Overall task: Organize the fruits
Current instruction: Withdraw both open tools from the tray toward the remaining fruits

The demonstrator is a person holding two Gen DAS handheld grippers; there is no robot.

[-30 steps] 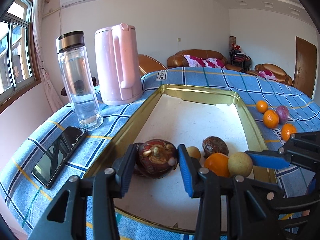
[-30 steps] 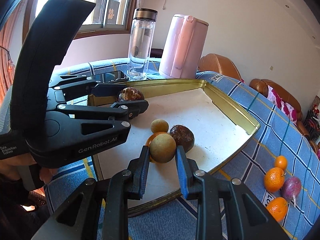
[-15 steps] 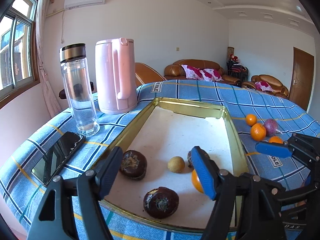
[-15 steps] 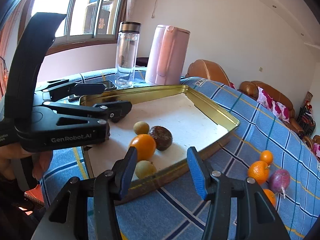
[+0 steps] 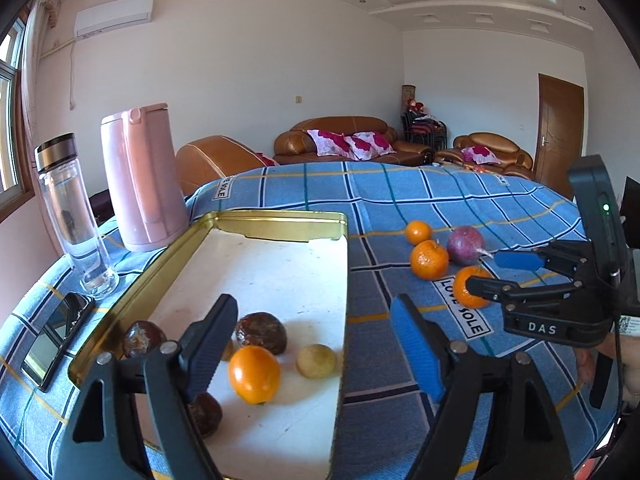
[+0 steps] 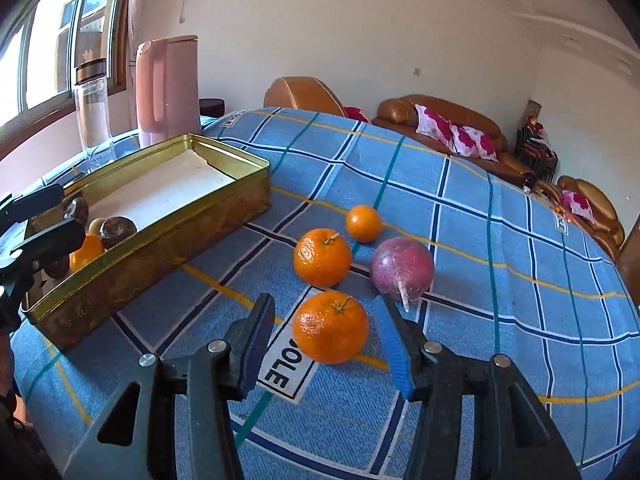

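A gold tin tray [image 5: 280, 218] [image 6: 168, 236] holds an orange [image 5: 254, 374], a small yellow fruit [image 5: 316, 361] and several dark brown fruits [image 5: 261, 333]. My left gripper [image 5: 316, 344] is open and empty above the tray's near right edge. On the blue cloth lie three oranges [image 6: 330, 332] [image 6: 322, 257] [image 6: 363, 223] and a purple fruit [image 6: 402, 266]. My right gripper [image 6: 326, 344] is open, with its jaws either side of the nearest orange; it also shows in the left wrist view [image 5: 490, 270].
A pink kettle [image 5: 140, 178], a clear bottle [image 5: 72, 216] and a black phone [image 5: 52, 340] stand left of the tray. The blue checked tablecloth [image 6: 480, 280] spreads far to the right. Brown sofas [image 5: 344, 140] stand behind the table.
Both grippers let go of their fruits in the tray and opened. The left pulled back and up. The right swung right to the loose oranges on the cloth.
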